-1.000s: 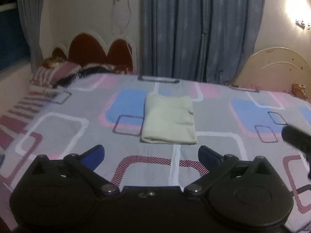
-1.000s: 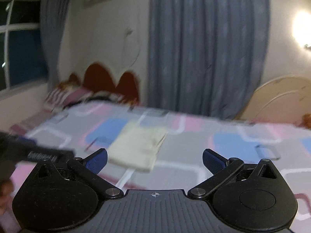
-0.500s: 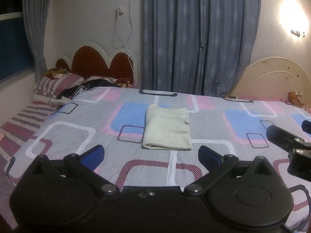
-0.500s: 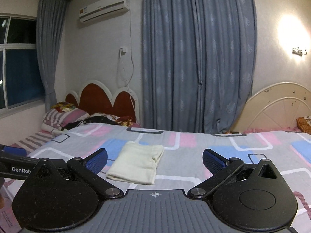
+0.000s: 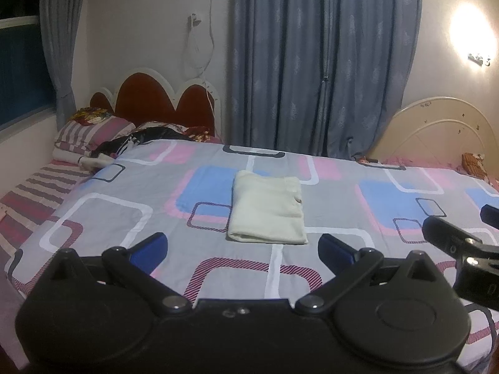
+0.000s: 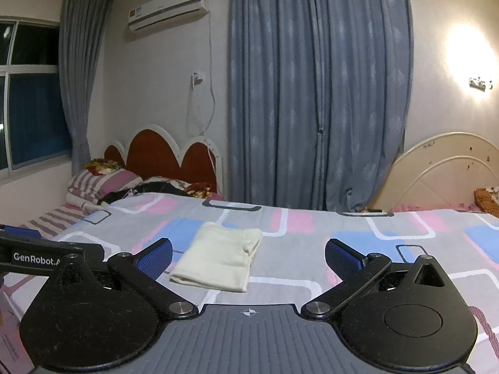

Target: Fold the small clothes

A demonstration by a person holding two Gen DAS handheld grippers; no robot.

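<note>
A pale cream folded garment (image 5: 267, 208) lies flat on the patterned bedspread (image 5: 131, 215) near the middle of the bed; it also shows in the right wrist view (image 6: 220, 260). My left gripper (image 5: 242, 249) is open and empty, held back from the garment above the near part of the bed. My right gripper (image 6: 249, 257) is open and empty, also short of the garment. The right gripper's body shows at the right edge of the left wrist view (image 5: 461, 249). The left gripper's body shows at the left edge of the right wrist view (image 6: 40, 257).
Striped pillows (image 5: 90, 134) and dark clothes (image 5: 137, 140) lie at the red headboard (image 5: 156, 103) on the left. Blue curtains (image 5: 321, 62) hang behind the bed. A cream bed frame (image 5: 436, 131) stands at the right. A wall lamp (image 5: 474, 34) glares.
Both grippers have pulled back and tilted up from the bed, so the garment looks smaller and farther. Both stay open and the garment has not moved.
</note>
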